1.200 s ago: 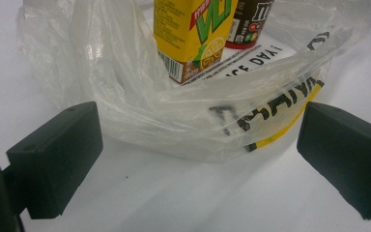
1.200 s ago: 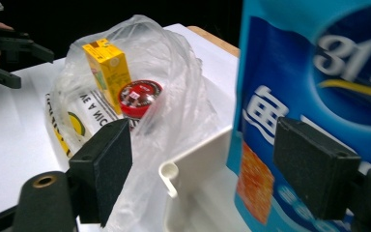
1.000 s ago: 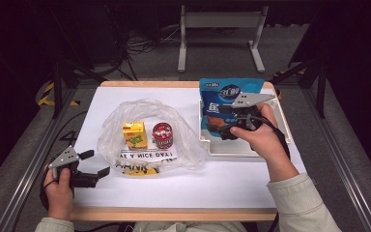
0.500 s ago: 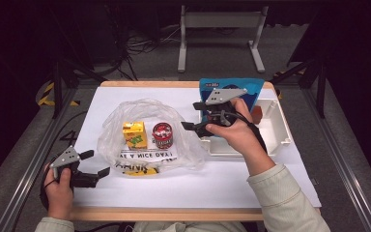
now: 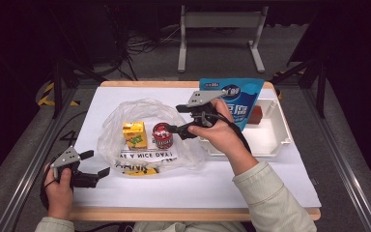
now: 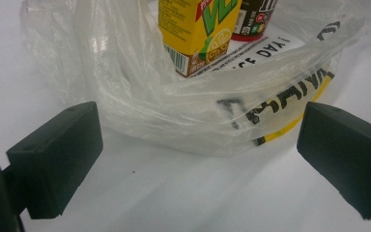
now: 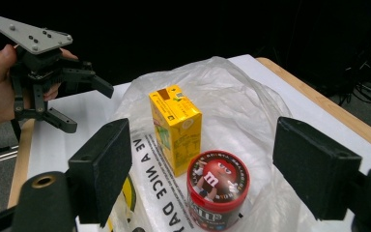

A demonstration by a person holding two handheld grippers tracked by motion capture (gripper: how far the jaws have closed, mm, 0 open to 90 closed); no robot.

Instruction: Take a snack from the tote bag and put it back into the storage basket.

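1. Plastic bag (image 5: 147, 140): lies flat mid-table, holding a yellow juice box (image 5: 134, 134) and a red candy tub (image 5: 163, 135).
2. Left gripper (image 5: 92, 163): jaws spread, empty, just beside the bag's near corner.
3. Right gripper (image 5: 176, 119): jaws spread, empty, just right of the tub.
4. White tray (image 5: 270, 145): right, with a blue pouch (image 5: 236, 99).

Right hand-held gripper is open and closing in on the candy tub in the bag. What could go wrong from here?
The red candy tub stands almost against the yellow juice carton, so a jaw of the right hand-held gripper may knock the carton over. Both stand on the loose plastic bag, which could bunch up, get pinched or drag along. The left hand-held gripper is open and off the bag's edge, so nothing pins the bag down.
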